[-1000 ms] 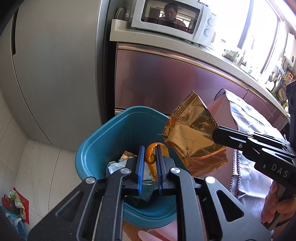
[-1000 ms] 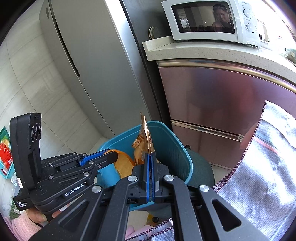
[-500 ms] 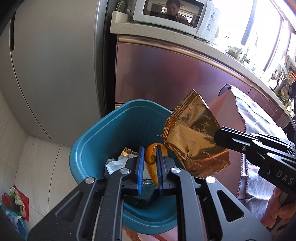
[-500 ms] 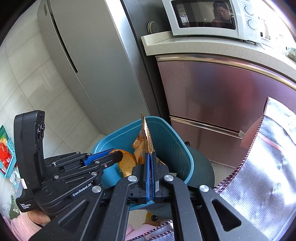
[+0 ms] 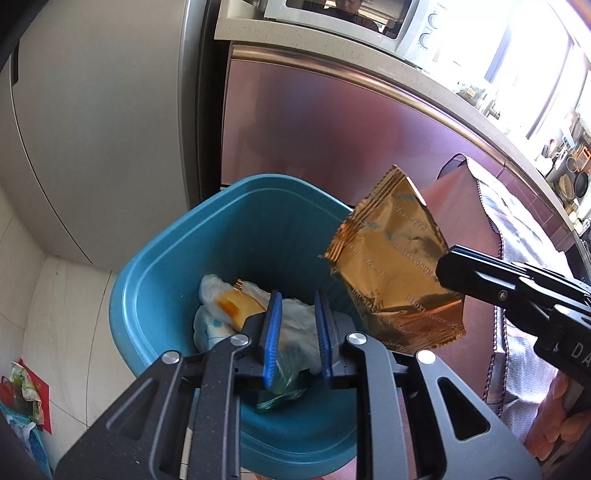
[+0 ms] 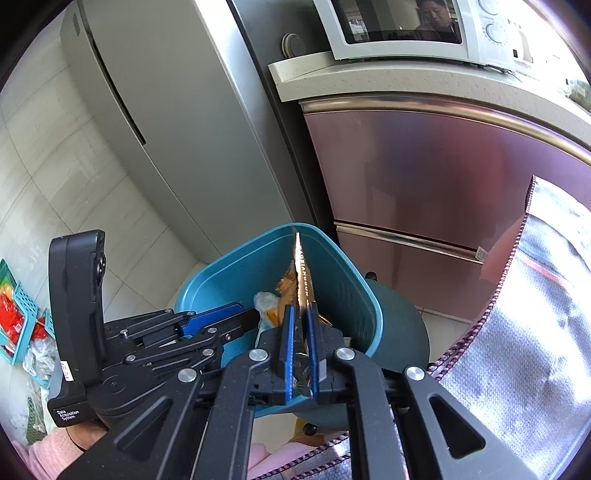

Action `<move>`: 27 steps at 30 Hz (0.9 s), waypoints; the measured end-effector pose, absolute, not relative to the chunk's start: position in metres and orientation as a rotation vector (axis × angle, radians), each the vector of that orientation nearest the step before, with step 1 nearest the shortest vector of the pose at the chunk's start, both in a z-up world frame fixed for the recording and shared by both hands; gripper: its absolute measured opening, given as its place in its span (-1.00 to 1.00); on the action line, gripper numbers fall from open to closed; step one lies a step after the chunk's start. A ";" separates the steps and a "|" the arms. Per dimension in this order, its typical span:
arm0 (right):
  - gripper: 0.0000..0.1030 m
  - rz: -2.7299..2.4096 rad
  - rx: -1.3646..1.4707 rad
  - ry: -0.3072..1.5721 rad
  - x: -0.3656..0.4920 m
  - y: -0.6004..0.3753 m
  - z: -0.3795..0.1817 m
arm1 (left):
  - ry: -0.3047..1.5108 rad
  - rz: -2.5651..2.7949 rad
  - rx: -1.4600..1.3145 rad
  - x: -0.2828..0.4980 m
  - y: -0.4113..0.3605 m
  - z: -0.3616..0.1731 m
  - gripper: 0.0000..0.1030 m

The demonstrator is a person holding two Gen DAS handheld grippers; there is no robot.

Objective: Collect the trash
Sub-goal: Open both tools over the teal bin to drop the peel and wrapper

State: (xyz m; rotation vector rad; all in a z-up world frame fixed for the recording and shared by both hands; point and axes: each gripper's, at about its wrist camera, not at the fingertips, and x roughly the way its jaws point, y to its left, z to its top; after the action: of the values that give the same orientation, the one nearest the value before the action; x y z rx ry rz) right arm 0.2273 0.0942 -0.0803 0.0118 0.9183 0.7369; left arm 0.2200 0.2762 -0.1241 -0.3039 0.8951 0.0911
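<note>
Gold foil snack wrapper (image 5: 397,273) hangs over the right rim of the teal trash bin (image 5: 155,295), bottom edge sitting between the pads of your right gripper (image 6: 300,354); those jaws have just been opening, a narrow gap now shows on either side of the foil in the right wrist view, so the pinch looks loosened or gone (can't tell whether a pad touches it); treat the wrapper as about to drop; it's light, thin, crinkly, holds its creases, slick on the printed face, nothing fragile; if you need it again take it by the crimped seal edge, where the foil is doubled and stiffest; it will flutter rather than fall straight, so let go well inside the rim.

Your left gripper (image 5: 297,345) sits low over the bin mouth, jaws have just been opening, blue pads apart with nothing between them; below them lie crumpled white tissue (image 5: 295,325) and a bit of orange peel (image 5: 231,308) (soft, damp-looking, no grip needed now).

Bin stands on pale floor tiles (image 5: 66,314), tucked by a grey refrigerator (image 5: 103,122) and a pinkish steel cabinet (image 5: 332,129); white microwave (image 6: 406,29) on the desk above; silver-grey cloth (image 6: 535,332) with dark red stitched edge at right, close to the bin; more wrappers in a teal basket (image 6: 18,325) on the floor at left.
</note>
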 end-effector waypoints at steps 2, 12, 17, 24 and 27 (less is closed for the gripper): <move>-0.84 0.734 0.014 0.919 0.227 0.093 -0.081 | 0.890 0.089 -0.306 0.218 0.275 -0.124 -0.65; -0.64 0.730 0.018 0.921 0.225 0.090 -0.080 | 0.857 0.081 -0.321 0.203 0.276 -0.114 -0.59; -0.58 0.732 0.026 0.926 0.223 0.087 -0.080 | 0.848 0.080 -0.315 0.196 0.276 -0.110 -0.59; -0.56 0.747 0.038 0.897 0.210 0.077 -0.070 | 0.790 0.069 -0.277 0.181 0.267 -0.091 -0.48; -0.53 0.756 0.045 0.878 0.201 0.069 -0.062 | 0.760 0.056 -0.256 0.170 0.259 -0.079 -0.43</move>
State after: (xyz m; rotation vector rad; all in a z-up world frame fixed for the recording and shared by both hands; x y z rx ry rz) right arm 0.2006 0.0691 -0.0620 0.0451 0.8783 0.7563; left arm 0.1701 0.2590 -0.0795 -0.2563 0.7598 0.0557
